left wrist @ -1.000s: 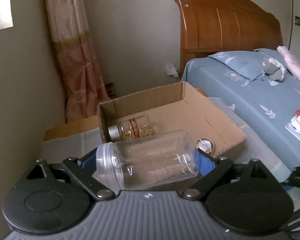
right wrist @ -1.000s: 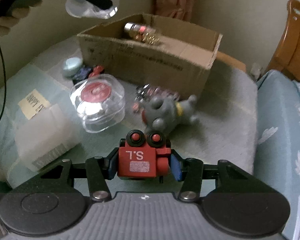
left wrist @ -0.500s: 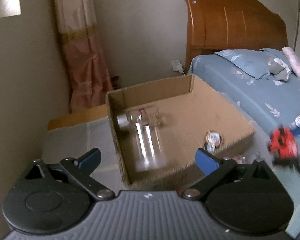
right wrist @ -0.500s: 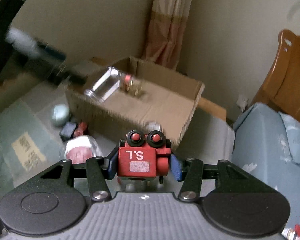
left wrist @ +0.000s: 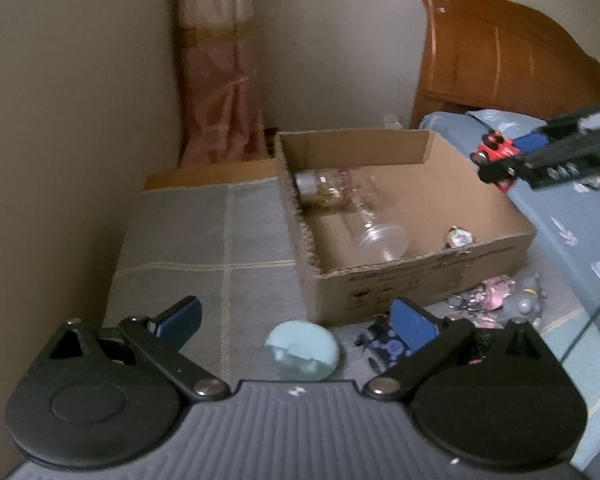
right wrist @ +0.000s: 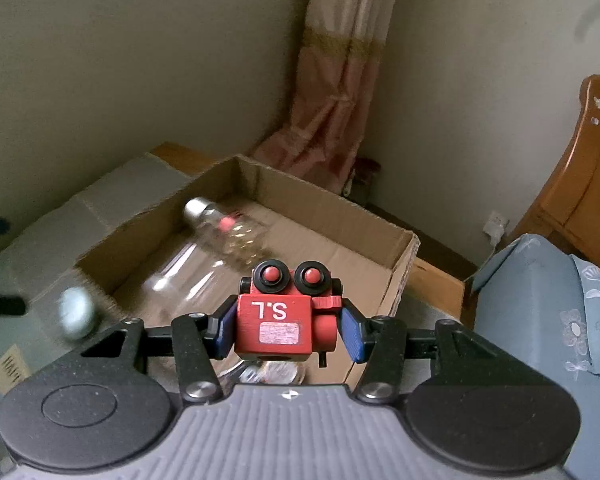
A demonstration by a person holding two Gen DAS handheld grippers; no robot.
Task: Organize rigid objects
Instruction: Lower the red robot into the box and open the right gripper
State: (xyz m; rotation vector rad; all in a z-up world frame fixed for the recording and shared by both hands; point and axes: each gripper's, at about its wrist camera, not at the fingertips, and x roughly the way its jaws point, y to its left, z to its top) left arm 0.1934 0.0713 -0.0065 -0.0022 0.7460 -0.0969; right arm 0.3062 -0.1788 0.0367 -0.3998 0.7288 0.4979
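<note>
My left gripper (left wrist: 296, 320) hangs wide and empty over the egg (left wrist: 302, 350), its jar (left wrist: 364, 226) lying in the box (left wrist: 412, 280) at 12 o'clock, while my right gripper (right wrist: 286, 326) pinches the robot toy (right wrist: 286, 320), box (right wrist: 400, 264) at 12, ready to drop.

the room is dim, lit softly and evenly, with a bright patch at the far upper left of the left view. shadows are faint. both views bow hard at the edges, corners gone black. the cardboard box (left wrist: 420, 280) looks smeared, and the clear jar (right wrist: 188, 272) inside it is streaked with blur. the pale blue ball (right wrist: 76, 316) is a soft smudge. the red toy robot (right wrist: 284, 320) up close stays sharp.
</note>
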